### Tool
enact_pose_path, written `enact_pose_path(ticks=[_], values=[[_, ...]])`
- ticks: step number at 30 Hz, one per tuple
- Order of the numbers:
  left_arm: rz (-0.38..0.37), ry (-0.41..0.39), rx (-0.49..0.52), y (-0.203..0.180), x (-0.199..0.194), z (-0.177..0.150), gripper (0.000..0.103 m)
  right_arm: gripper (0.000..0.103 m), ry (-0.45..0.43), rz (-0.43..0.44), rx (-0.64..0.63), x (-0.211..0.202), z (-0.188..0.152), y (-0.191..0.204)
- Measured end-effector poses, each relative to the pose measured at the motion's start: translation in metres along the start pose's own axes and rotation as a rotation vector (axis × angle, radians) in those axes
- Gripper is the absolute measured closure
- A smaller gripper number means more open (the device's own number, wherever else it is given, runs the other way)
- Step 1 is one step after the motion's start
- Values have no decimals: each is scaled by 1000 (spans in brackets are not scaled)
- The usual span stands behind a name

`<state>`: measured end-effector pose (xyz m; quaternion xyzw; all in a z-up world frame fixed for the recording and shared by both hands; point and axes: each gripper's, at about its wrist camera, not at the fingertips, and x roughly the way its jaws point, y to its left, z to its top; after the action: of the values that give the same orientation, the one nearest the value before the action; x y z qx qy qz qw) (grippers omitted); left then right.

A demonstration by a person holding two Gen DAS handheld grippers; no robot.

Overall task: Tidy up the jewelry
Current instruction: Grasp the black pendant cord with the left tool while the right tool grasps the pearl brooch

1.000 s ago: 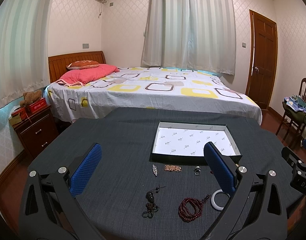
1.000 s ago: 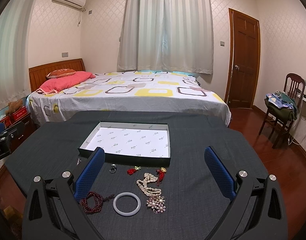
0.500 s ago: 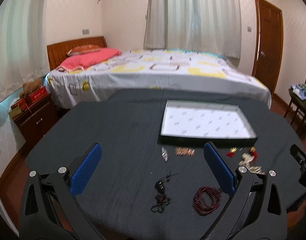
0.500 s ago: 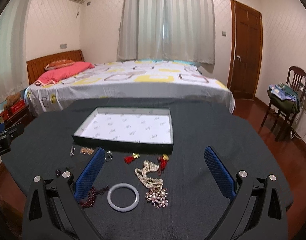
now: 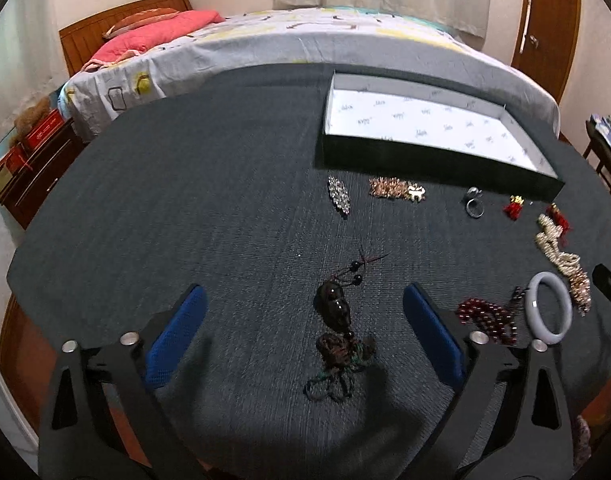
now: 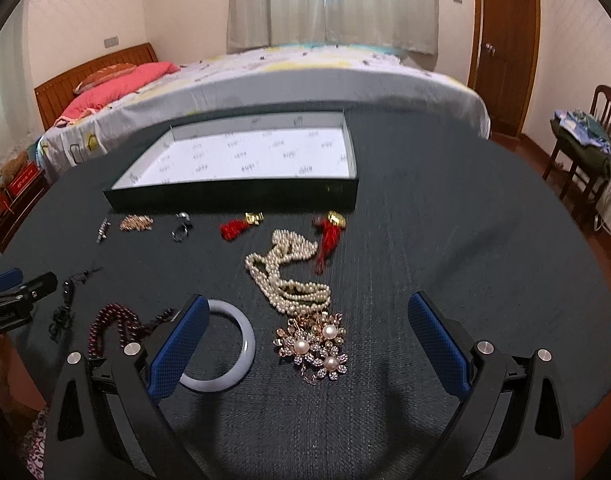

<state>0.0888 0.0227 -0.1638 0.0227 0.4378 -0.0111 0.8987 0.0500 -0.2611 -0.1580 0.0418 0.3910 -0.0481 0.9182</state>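
A: Left tool [image 5: 305,334] hangs wide apart over the dark pendant on its knotted cord [image 5: 337,334], with the pendant between its blue pads but untouched; the jaws have just been closing a little. Right tool [image 6: 309,338] is spread open as well, gripping nothing, above the flower brooch [image 6: 313,348].

B: Where does everything sit relative to the box [image 6: 233,196]?

A: All the jewelry lies on the counter [image 5: 185,200] on the near side of the box, none inside it. Just beside its front wall are the ring [image 6: 181,226] and the red tassels [image 6: 235,228]; the pearl necklace [image 6: 289,276] sprawls nearer the tools, touching the brooch.

B: What could go wrong?

A: Probably tangles. The brooch seems attached to the pearls, so lifting one may drag the other into the pale bangle [image 6: 229,348]. The pendant's loose cord could slip out or trail across the counter, and the red bead bracelet [image 5: 487,320] lies close enough to get bumped.
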Motion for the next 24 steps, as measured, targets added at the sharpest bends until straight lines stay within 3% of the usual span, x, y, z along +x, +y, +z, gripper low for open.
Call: enact_pose_path(ticks=[2,10,15,19,24], values=[[-8,14,-4,0,8,0,23,6,19,6,1,7,-1,0],[-55,94,-39,5,31,-4,37,6,60,20,8,20,-1,-2],[-64,73,-20,3,31,-1,57,6,75,24,13,25,-1,-4],[-113,65,-4,-1,30,-1,82,6,83,21,17,27,-2,-7],[-95,56,42,-10,29,-1,82,6,91,8,18,29,-1,-9]])
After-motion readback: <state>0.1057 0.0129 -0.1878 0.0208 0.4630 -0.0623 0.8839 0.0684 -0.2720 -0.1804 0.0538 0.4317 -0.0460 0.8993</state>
